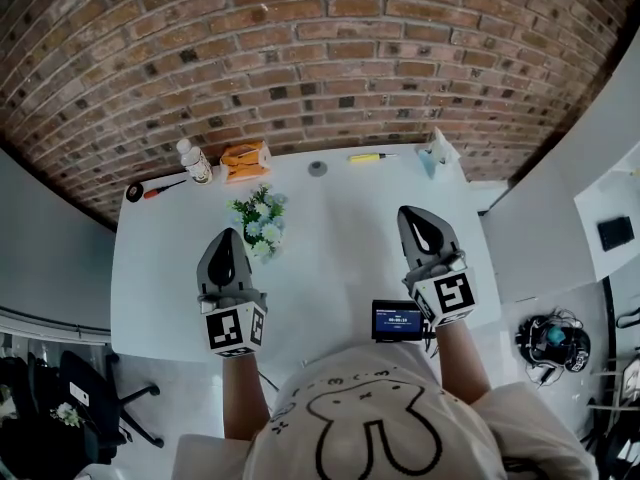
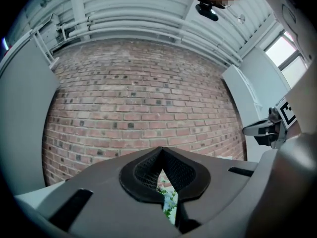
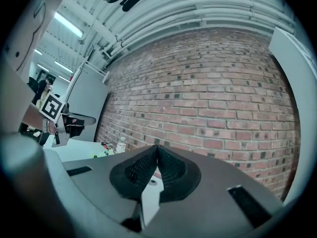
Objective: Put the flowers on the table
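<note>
A small bunch of white and pale-blue flowers with green leaves [image 1: 258, 223] lies on the white table [image 1: 330, 258], left of centre. My left gripper [image 1: 228, 235] hovers just in front of the bunch, tips close to it, jaws shut with nothing held. In the left gripper view the flowers [image 2: 170, 202] show only through the slit below the shut tips of the left gripper [image 2: 161, 149]. My right gripper [image 1: 409, 211] sits over the table's right part, well apart from the flowers. It is shut and holds nothing. The right gripper view shows its tips [image 3: 157, 147] meeting.
Along the table's far edge by the brick wall stand a clear bottle [image 1: 193, 160], an orange pack [image 1: 245, 158], a grey disc [image 1: 318, 168], a yellow pen [image 1: 368, 156], a pale carton [image 1: 436, 151] and a red-handled tool [image 1: 150, 190]. A black screen device [image 1: 397, 320] sits at the near edge.
</note>
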`<state>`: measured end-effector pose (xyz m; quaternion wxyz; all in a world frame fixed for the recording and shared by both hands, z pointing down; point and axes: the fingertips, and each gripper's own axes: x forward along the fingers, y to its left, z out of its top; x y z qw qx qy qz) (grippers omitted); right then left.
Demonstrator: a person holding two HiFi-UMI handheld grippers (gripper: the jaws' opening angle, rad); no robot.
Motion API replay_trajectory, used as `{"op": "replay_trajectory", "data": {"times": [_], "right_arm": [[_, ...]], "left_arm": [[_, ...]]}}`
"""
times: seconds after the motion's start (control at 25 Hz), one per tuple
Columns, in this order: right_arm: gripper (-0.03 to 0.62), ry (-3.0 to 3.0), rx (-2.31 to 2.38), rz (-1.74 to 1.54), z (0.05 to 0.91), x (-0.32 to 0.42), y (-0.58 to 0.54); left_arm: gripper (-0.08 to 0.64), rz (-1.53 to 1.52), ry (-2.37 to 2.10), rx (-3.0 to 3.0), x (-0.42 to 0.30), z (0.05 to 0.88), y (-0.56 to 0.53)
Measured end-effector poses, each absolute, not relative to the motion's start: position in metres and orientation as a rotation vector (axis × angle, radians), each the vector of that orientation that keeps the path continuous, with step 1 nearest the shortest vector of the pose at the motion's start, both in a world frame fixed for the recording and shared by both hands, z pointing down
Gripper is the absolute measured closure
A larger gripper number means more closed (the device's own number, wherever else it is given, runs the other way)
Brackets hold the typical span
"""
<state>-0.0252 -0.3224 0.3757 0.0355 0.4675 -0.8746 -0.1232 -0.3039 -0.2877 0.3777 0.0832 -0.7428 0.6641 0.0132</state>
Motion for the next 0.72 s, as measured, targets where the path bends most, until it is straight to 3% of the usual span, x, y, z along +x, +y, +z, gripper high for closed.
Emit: {"op": "replay_trajectory", "data": {"times": [0.72], "right_arm": [[0.575,-2.631,1.527,-0.399,0.371,0.0,-0.321]], "left_arm": [[0.551,0.046,1.829,-2.305,-0.303,0.372,-0.289]]}}
